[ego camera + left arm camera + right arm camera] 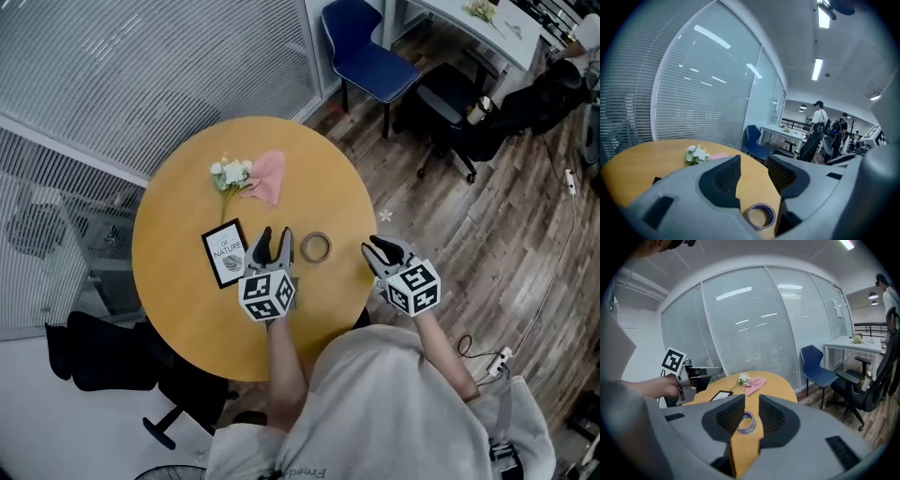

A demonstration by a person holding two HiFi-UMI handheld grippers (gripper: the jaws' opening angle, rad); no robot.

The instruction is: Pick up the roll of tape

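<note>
Head view showed roll of tape (316, 247) lying between left gripper (274, 238) and right gripper (377, 246), gripper views showed both claws spread, empty, tilted slightly downward.

The left forearm (284, 356) and right forearm (439, 347) reach forward. The left gripper (275, 238) tilts slightly down, jaws apart, gripping nothing. The right gripper (377, 247) angles leftward, jaws apart too, likewise empty.

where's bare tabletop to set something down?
Bare: near-left arc of the table below the book, and the far-right stretch beyond the tape roll. Crowded: the middle, with book, left gripper and tape roll side by side; flowers and pink cloth behind.
</note>
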